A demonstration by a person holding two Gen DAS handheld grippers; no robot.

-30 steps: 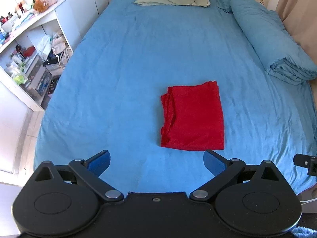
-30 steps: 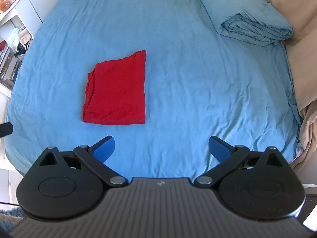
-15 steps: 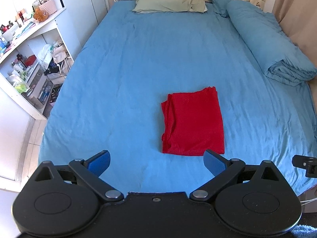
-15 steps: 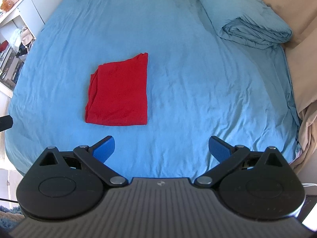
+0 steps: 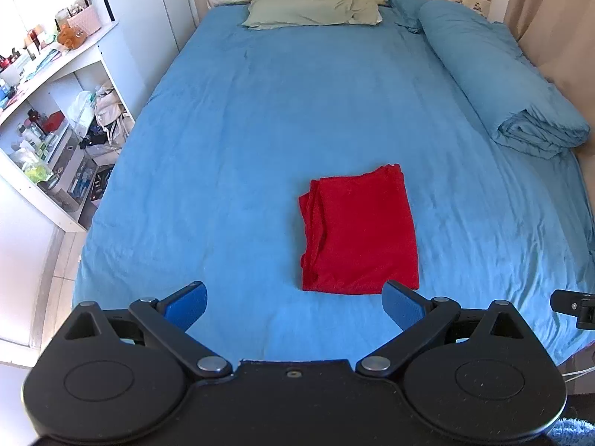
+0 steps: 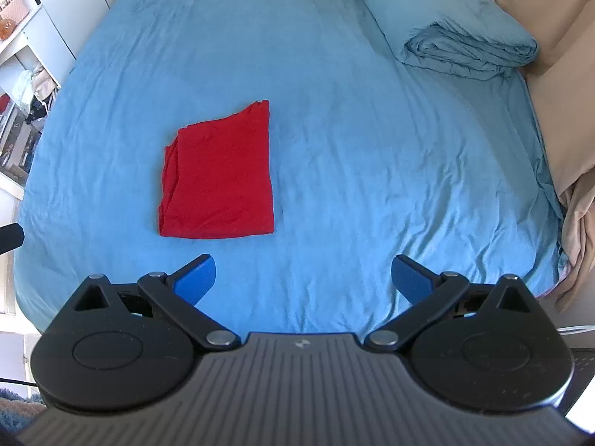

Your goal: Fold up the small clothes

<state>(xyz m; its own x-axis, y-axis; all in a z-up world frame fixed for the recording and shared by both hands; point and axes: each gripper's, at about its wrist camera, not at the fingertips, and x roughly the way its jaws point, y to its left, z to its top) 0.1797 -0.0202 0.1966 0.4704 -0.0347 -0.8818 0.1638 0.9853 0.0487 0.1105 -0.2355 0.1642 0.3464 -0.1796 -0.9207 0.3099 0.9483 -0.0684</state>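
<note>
A red garment (image 5: 359, 230) lies folded into a neat rectangle on the blue bed sheet (image 5: 241, 141); it also shows in the right wrist view (image 6: 219, 178). My left gripper (image 5: 293, 304) is open and empty, held above the bed's near edge, just short of the garment. My right gripper (image 6: 303, 278) is open and empty, over bare sheet to the right of the garment. Neither gripper touches the cloth.
A rolled blue duvet (image 5: 498, 85) lies along the bed's right side, also in the right wrist view (image 6: 457, 33). A green pillow (image 5: 312, 13) is at the headboard. White shelves (image 5: 48, 119) with clutter stand left of the bed. Beige curtain (image 6: 565, 85) hangs at right.
Both grippers have pulled back and up from the bed, so the folded garment sits lower and farther in both views. The garment has not moved. Both stay open.
</note>
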